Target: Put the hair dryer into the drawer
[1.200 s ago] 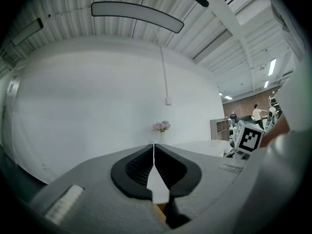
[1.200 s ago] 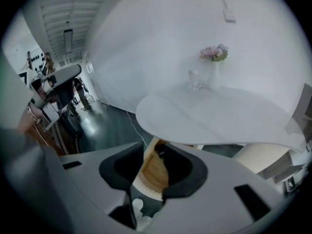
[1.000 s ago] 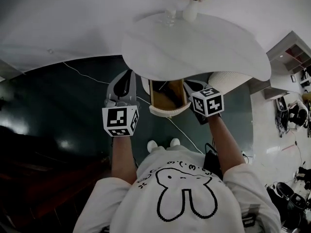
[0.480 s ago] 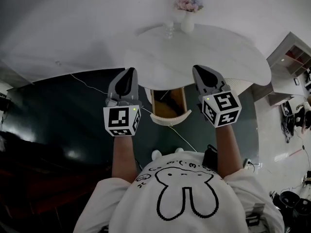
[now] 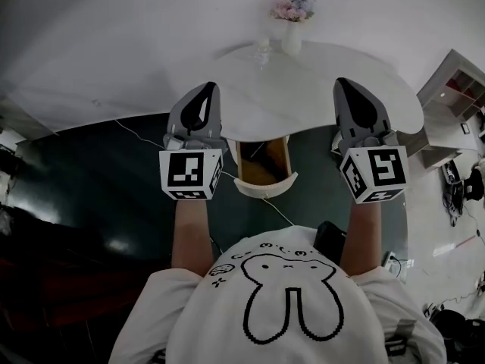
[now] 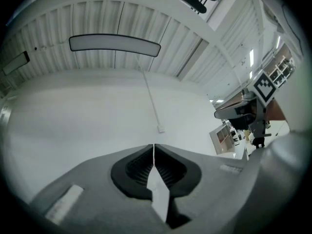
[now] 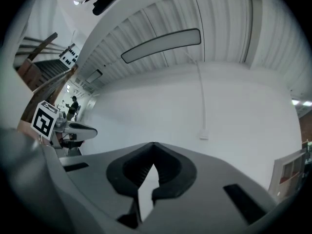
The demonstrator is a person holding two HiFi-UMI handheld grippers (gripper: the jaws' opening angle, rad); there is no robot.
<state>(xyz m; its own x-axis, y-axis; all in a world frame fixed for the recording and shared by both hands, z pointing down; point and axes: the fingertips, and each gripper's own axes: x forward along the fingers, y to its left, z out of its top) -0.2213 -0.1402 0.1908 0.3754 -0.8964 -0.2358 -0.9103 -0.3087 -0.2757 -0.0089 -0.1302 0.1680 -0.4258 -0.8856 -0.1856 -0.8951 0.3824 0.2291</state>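
While the left tongs (image 5: 206,91) and right tongs (image 5: 348,87) are pressed together, empty, the open drawer (image 5: 264,186) lies between them, below.

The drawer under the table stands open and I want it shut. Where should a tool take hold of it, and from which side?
I'd take the drawer by its curved white front, at the middle, coming from the person's side and below the tabletop. That front is the only part clear of the white table; the wooden walls run back under it.
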